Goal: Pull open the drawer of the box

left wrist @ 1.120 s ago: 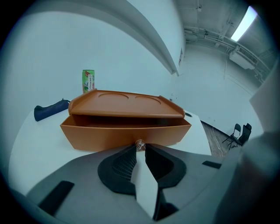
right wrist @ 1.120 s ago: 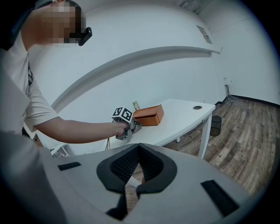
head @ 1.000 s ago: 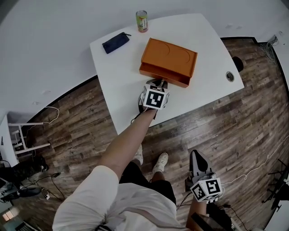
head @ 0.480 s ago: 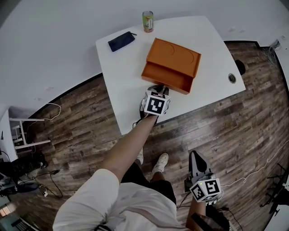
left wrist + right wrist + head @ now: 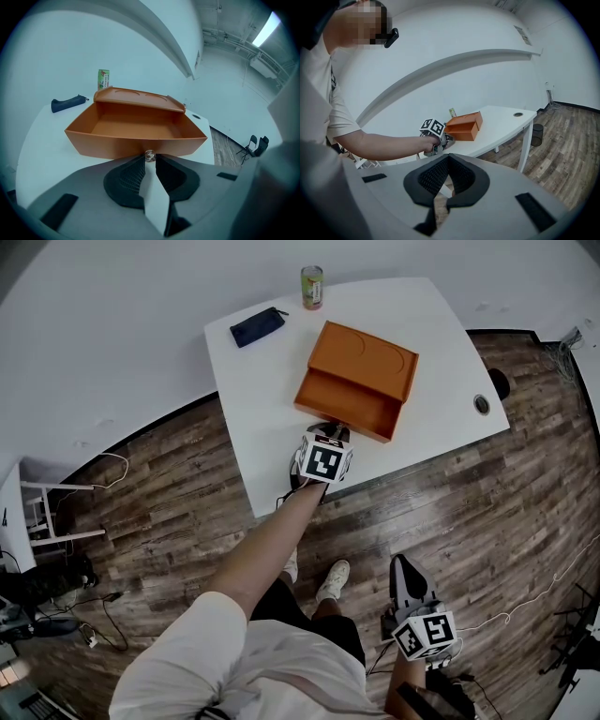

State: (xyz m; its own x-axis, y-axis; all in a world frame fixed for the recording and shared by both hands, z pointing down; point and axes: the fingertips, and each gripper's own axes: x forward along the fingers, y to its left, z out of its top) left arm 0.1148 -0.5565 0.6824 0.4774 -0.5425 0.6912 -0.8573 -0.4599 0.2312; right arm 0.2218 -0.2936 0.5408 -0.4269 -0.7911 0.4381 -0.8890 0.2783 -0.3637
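Drawer (image 5: 342,401) stands open, knob (image 5: 149,155) in left hand-held gripper (image 5: 149,159).

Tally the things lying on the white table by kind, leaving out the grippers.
Orange box with its drawer pulled out: 1
Dark blue pouch: 1
Can: 1
Total: 3
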